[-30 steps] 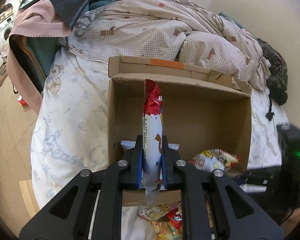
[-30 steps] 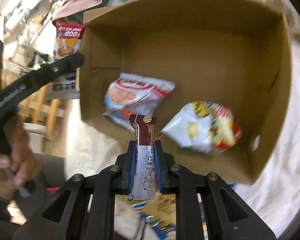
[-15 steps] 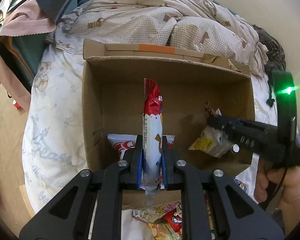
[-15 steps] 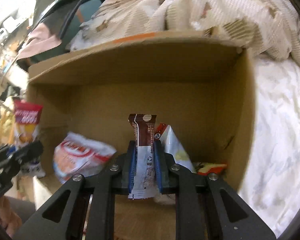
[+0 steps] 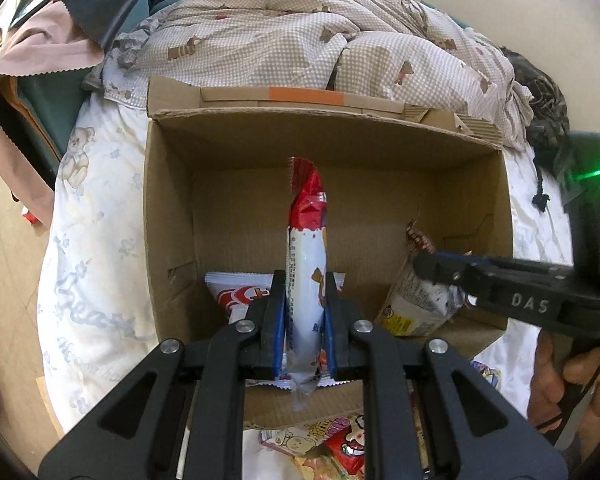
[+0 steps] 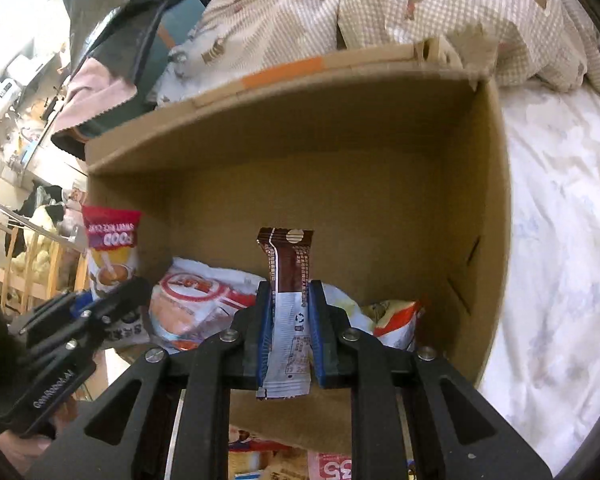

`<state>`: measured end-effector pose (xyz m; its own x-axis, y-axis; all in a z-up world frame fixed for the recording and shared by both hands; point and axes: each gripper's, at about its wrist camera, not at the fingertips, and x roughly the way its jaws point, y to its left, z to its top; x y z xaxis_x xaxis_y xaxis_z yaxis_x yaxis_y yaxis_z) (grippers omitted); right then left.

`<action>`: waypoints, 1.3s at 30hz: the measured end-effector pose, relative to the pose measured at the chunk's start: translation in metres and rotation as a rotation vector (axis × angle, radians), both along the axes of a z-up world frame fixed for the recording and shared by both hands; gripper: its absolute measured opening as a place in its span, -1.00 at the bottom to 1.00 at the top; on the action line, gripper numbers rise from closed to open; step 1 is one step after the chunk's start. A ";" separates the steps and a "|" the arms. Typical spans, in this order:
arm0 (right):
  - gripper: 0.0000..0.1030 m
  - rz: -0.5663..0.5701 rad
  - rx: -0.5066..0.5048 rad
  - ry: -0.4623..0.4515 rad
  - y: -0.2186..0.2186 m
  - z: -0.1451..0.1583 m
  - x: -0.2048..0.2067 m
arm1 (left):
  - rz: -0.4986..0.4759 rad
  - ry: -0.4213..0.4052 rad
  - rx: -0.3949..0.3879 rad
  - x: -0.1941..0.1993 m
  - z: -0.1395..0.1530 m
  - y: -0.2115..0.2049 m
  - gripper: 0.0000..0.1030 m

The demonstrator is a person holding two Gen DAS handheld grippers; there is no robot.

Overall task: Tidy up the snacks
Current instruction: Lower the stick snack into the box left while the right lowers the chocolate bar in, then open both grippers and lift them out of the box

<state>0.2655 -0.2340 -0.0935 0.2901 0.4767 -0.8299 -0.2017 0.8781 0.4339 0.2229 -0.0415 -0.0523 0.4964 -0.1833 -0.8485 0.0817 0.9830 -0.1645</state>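
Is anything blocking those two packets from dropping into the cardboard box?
Nothing visible. The box is open on top, and the red-and-white packet and brown packet hang above bare floor beside the two bags already inside.

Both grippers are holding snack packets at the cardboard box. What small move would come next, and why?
Probably open the right gripper so the brown packet drops. It hangs inside the box, just above the snacks already lying there. The left gripper could then release its red-and-white packet.

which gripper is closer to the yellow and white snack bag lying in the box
Right. The right gripper sits just over the yellow and white bag in the cardboard box; the left gripper hangs nearer the box's middle.
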 end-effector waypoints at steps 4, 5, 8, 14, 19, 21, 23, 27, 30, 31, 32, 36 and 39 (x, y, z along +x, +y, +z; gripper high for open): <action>-0.65 0.007 -0.081 -0.033 0.007 -0.009 0.001 | 0.002 -0.002 0.008 0.001 -0.003 -0.001 -0.74; -0.65 0.008 -0.106 -0.050 0.009 -0.013 0.001 | 0.004 0.001 0.005 0.001 -0.004 -0.001 -0.74; -0.64 0.006 -0.113 -0.044 0.008 -0.018 0.002 | 0.001 0.022 0.004 0.002 -0.009 -0.003 -0.74; -0.64 0.063 -0.026 -0.067 0.016 -0.002 -0.010 | 0.005 0.016 0.019 0.002 -0.008 -0.004 0.08; -0.48 0.084 0.020 -0.007 0.021 -0.007 -0.010 | -0.001 0.001 0.035 -0.001 -0.005 -0.005 0.50; -0.15 0.070 -0.003 -0.029 0.018 -0.004 -0.012 | 0.005 0.003 0.023 -0.002 -0.003 -0.002 0.50; 0.32 0.035 -0.045 -0.055 0.014 -0.004 -0.009 | 0.032 0.005 0.002 -0.003 -0.002 0.004 0.50; 0.32 0.009 0.042 -0.020 0.005 -0.011 -0.003 | 0.080 0.005 -0.035 -0.003 0.002 0.016 0.50; 0.32 -0.001 0.169 0.015 -0.001 -0.007 -0.001 | 0.094 0.000 -0.049 -0.004 0.005 0.020 0.50; 0.32 0.001 0.215 0.023 -0.003 -0.004 -0.001 | 0.099 -0.004 -0.053 -0.005 0.007 0.021 0.50; 0.32 0.001 0.239 0.020 -0.006 0.000 -0.002 | 0.105 -0.008 -0.058 -0.007 0.008 0.022 0.50; 0.32 -0.032 0.252 -0.029 -0.014 0.023 -0.004 | 0.109 -0.027 -0.058 -0.012 0.014 0.025 0.50; 0.33 -0.061 0.244 -0.054 -0.027 0.036 -0.013 | 0.112 -0.052 -0.048 -0.019 0.021 0.025 0.50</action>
<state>0.2525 -0.2611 -0.0570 0.3653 0.6413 -0.6748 -0.1804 0.7599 0.6245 0.2043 -0.0161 -0.0311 0.5592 -0.1640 -0.8126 -0.0182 0.9776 -0.2098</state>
